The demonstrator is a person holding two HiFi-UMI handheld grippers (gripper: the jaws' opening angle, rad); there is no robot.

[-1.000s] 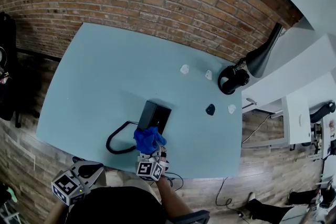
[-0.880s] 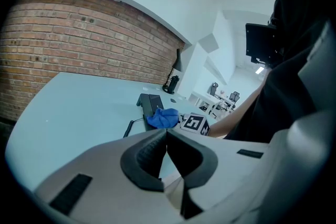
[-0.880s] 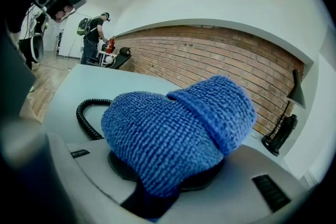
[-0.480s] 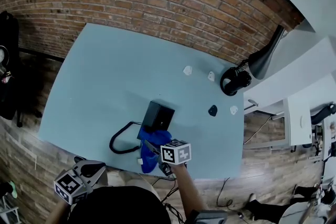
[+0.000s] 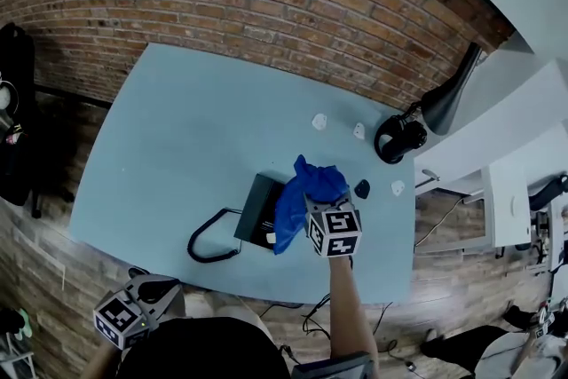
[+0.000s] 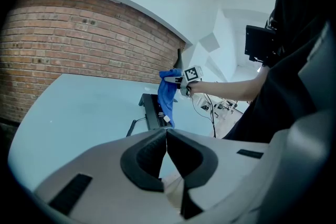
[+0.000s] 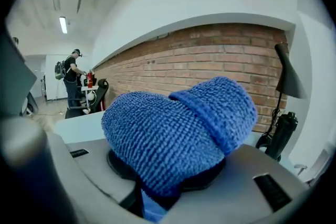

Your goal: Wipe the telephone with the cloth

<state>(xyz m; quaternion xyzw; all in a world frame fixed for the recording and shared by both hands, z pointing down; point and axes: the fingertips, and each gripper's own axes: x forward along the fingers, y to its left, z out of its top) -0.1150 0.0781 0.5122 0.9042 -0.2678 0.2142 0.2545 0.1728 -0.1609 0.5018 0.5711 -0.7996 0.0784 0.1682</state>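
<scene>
The black telephone [image 5: 259, 210] lies near the near edge of the light-blue table [image 5: 177, 129], its coiled cord [image 5: 209, 244] looping off to the left. The blue cloth [image 5: 302, 200] hangs from the right tool [image 5: 330, 226], whose jaws are clamped on a bunched fold of it. The cloth is raised above the telephone's right side, and whether its lower end touches the set cannot be told. The left tool [image 6: 167, 147] is held low at the near left, off the table, jaws together with nothing between them. Judged from this, wiping is under way or between strokes; nothing shows which faces are already cleaned. Small white pieces [image 5: 318, 121] and a dark one [image 5: 361, 187] lie farther right, before a black desk lamp [image 5: 444, 98]. A brick wall [image 5: 266, 4] stands behind, above a wood floor [image 5: 35, 244].
</scene>
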